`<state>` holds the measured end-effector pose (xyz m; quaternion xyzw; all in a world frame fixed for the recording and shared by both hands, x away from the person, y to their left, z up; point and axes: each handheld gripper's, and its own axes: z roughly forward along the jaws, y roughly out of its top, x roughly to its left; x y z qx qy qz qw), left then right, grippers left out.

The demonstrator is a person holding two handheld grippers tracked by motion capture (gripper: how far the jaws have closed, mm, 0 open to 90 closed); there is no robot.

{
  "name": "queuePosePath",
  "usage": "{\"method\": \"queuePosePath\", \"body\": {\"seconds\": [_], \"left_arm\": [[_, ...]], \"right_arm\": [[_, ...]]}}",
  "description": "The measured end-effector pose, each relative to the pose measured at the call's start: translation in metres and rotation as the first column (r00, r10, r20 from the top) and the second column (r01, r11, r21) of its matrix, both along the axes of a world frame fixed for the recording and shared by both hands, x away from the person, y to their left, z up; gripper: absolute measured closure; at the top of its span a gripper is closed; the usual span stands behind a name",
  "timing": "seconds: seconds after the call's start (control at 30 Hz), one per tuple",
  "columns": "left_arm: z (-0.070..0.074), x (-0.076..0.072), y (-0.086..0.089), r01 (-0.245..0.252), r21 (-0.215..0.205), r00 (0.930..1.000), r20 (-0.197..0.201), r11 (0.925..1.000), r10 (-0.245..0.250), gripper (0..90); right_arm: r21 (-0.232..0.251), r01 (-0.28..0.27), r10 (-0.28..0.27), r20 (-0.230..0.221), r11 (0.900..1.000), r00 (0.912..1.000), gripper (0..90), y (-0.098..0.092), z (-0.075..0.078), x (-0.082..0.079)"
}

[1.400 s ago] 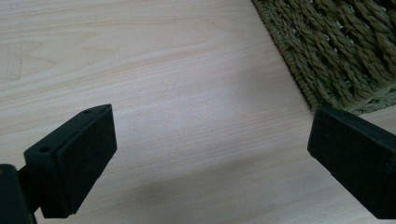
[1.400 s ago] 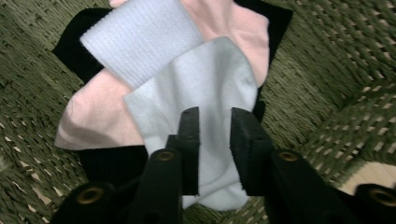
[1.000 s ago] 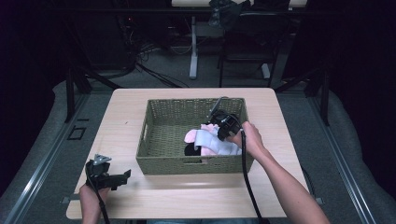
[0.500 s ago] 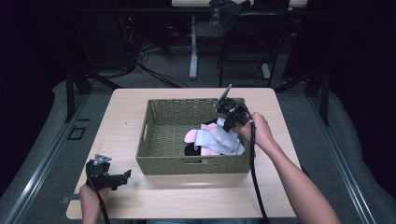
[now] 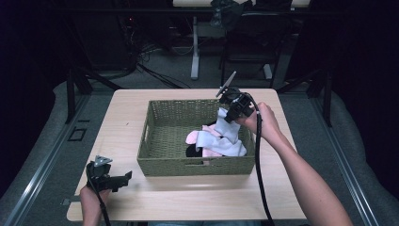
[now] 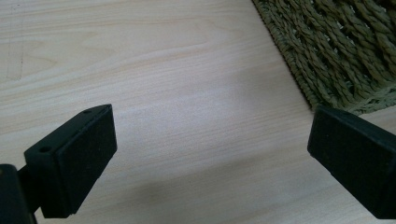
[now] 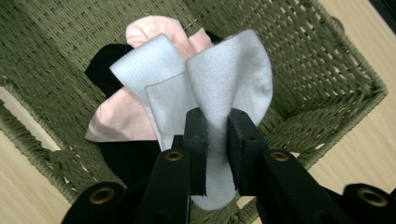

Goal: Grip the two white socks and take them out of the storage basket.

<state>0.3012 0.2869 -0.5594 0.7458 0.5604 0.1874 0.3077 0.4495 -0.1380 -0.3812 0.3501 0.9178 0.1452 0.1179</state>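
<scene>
A pale blue-white sock (image 7: 219, 88) hangs pinched between the jaws of my right gripper (image 7: 216, 128), which is shut on it. In the high view that right gripper (image 5: 227, 114) is raised over the right part of the green woven basket (image 5: 162, 162), and the sock (image 5: 221, 139) trails down into it. Under it lie a pink sock (image 7: 116, 119) and a black one (image 7: 105, 60). My left gripper (image 5: 120, 180) rests low over the table's front left corner, open, its jaws (image 6: 205, 154) wide apart over bare wood.
The light wooden table (image 5: 127, 113) has bare room around the basket on all sides. The basket's corner (image 6: 345, 51) is just right of my left gripper. Beyond the table are a dark floor, cables and chair legs.
My right gripper has risen out of the basket with the pale sock, pulling it up off the pile. The left gripper has stayed put.
</scene>
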Motion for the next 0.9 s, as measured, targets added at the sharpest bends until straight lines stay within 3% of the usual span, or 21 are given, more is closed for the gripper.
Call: {"method": "queuePosePath", "body": {"seconds": [0.17,0.2,0.47,0.87,0.9], "left_arm": [[0.000,0.000,0.000,0.000,-0.001,1.0000,-0.001,1.0000,0.000,1.4],[0.000,0.000,0.000,0.000,0.000,1.0000,0.000,1.0000,0.000,1.4],[0.000,0.000,0.000,0.001,0.001,1.0000,-0.002,1.0000,-0.001,1.4],[-0.001,0.000,-0.001,0.000,-0.003,1.0000,0.000,1.0000,0.000,1.4],[-0.001,0.000,-0.001,0.000,-0.003,1.0000,0.000,1.0000,0.000,1.4]], "right_arm": [[-0.021,-0.019,0.020,0.007,1.000,0.9998,79.0,0.002,0.012,-0.001],[-0.002,-0.012,0.012,0.017,1.000,0.9998,79.1,0.002,0.013,-0.002],[-0.020,-0.018,0.018,0.023,1.000,0.9996,79.0,-0.001,0.026,-0.004],[0.002,0.006,-0.006,0.055,1.000,0.9985,79.0,-0.016,0.045,-0.008],[-0.019,-0.001,0.002,0.054,1.000,0.9986,79.0,-0.018,0.047,-0.008]]}}
